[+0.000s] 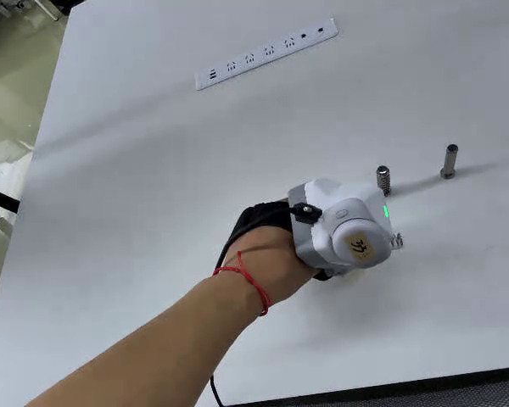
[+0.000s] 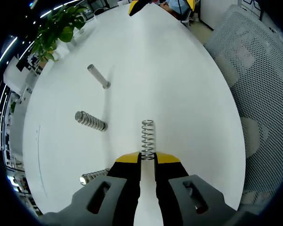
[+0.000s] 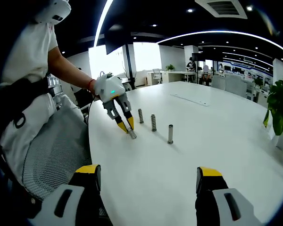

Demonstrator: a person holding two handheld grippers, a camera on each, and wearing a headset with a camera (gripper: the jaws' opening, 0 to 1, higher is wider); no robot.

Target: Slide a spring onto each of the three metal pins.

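My left gripper (image 2: pixel 147 157) is shut on the near end of a loose steel spring (image 2: pixel 147 139), which points away from the jaws low over the white table (image 2: pixel 188 94). Left of it stand three metal pins: a bare pin (image 2: pixel 99 76) farthest, a pin wearing a spring (image 2: pixel 90 120) in the middle, and another sprung pin (image 2: pixel 94 176) nearest. In the head view a gloved hand holds the left gripper (image 1: pixel 388 239), with the held spring (image 1: pixel 396 242) at its tip, near the sprung pin (image 1: pixel 383 178) and bare pin (image 1: pixel 449 161). My right gripper (image 3: pixel 148 176) is open and holds nothing, far back from the pins.
A white power strip (image 1: pixel 265 52) lies at the far side of the table. A mesh office chair (image 2: pixel 259 94) stands beside the table edge. The person (image 3: pixel 33 70) sits at the table's end, and a potted plant (image 3: pixel 278 108) stands at the right.
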